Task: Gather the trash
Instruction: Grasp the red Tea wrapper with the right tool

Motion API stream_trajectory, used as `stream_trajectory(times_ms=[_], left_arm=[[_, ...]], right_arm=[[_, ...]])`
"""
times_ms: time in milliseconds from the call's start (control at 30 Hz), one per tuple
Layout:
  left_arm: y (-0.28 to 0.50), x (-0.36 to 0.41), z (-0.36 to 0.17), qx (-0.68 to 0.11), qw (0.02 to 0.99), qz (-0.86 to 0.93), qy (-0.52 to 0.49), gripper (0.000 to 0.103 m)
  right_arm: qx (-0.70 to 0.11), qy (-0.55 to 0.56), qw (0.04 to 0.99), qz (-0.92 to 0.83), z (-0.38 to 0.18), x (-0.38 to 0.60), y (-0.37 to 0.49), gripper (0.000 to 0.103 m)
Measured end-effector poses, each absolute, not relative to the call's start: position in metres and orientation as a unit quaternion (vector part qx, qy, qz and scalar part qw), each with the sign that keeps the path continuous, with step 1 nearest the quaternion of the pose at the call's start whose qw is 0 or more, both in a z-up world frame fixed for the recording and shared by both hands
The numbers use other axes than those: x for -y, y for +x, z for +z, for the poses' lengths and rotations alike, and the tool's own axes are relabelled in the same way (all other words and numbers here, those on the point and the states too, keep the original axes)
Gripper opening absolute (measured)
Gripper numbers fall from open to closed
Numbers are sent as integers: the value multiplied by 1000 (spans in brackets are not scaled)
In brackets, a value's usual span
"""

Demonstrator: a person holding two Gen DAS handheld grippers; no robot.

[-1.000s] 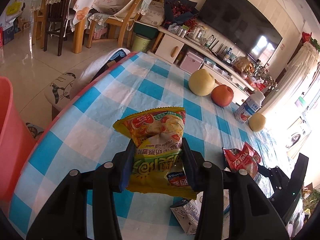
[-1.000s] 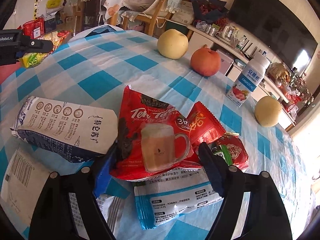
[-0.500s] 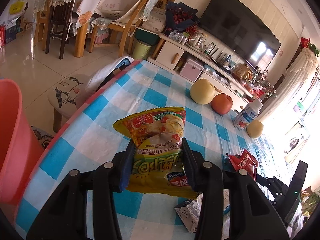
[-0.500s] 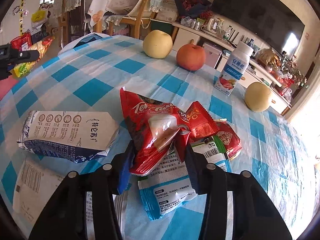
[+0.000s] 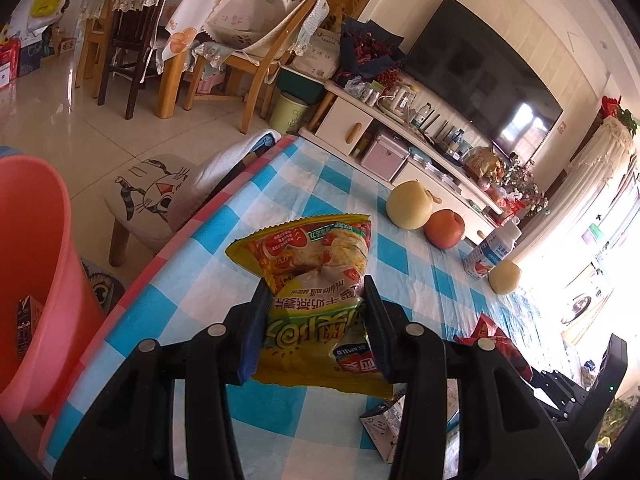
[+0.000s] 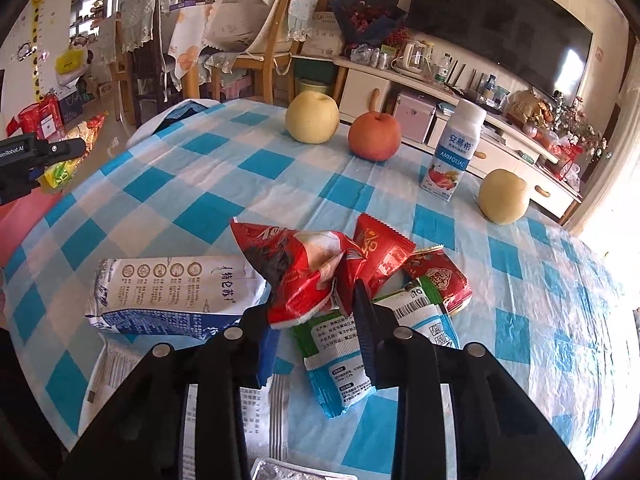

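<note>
My left gripper [image 5: 314, 300] is shut on a yellow snack bag [image 5: 312, 280] and holds it above the table's left edge, near the pink bin [image 5: 36, 264]. It also shows far left in the right wrist view [image 6: 60, 152]. My right gripper [image 6: 314, 308] is shut on a crumpled red tea wrapper [image 6: 308, 272], lifted a little over the trash pile. Under it lie a green and blue packet [image 6: 352, 360], small red packets [image 6: 404, 264] and a white and blue bag [image 6: 172, 292].
On the blue checked tablecloth [image 6: 208, 176] stand two pears [image 6: 312, 118], an apple [image 6: 374, 136] and a yogurt bottle [image 6: 452, 148]. A cat-print stool [image 5: 148, 200] stands beside the table. A carton lies in the bin [image 5: 26, 320]. Flat white packaging [image 6: 256, 412] lies at the near edge.
My right gripper has closed on the red tea wrapper and lifted it, crumpling it. My left gripper has carried the yellow bag left toward the pink bin.
</note>
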State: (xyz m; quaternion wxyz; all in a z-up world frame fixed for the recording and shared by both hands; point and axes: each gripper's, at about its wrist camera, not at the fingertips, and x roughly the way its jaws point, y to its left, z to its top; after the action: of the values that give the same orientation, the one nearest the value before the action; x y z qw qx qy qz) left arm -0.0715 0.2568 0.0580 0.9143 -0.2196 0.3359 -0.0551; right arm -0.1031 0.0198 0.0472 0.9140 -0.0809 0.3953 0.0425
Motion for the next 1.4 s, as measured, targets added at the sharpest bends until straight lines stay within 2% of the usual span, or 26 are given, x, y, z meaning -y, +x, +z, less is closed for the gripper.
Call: stream_trajectory(times_ms=[467, 500, 767, 833, 900, 933, 1000, 1100, 1400], left_arm=[[-79, -282, 61, -321, 913, -48, -246, 46], [-80, -283, 62, -320, 913, -49, -247, 46], [-82, -285, 62, -319, 913, -52, -248, 46], [-83, -287, 62, -318, 913, -51, -251, 46], [-83, -288, 62, -319, 912, -50, -253, 46], [-83, -288, 61, -320, 912, -50, -253, 46], [-82, -288, 61, -320, 912, -51, -251, 46], [-81, -286, 61, -322, 913, -53, -247, 46], [-80, -283, 60, -326, 913, -52, -239, 46]], right_arm=[[-382, -90, 919, 29, 72, -37, -119, 24], [-377, -89, 922, 29, 77, -37, -121, 15], [-389, -98, 915, 42, 84, -47, -126, 17], [-396, -87, 914, 30, 79, -42, -124, 24], [-407, -46, 911, 36, 72, -32, -121, 59], [-410, -31, 911, 34, 68, -27, -120, 72], [-419, -12, 908, 20, 59, -22, -117, 82], [-435, 30, 900, -1, 45, -15, -113, 89], [-446, 148, 883, 4, 28, -20, -91, 89]])
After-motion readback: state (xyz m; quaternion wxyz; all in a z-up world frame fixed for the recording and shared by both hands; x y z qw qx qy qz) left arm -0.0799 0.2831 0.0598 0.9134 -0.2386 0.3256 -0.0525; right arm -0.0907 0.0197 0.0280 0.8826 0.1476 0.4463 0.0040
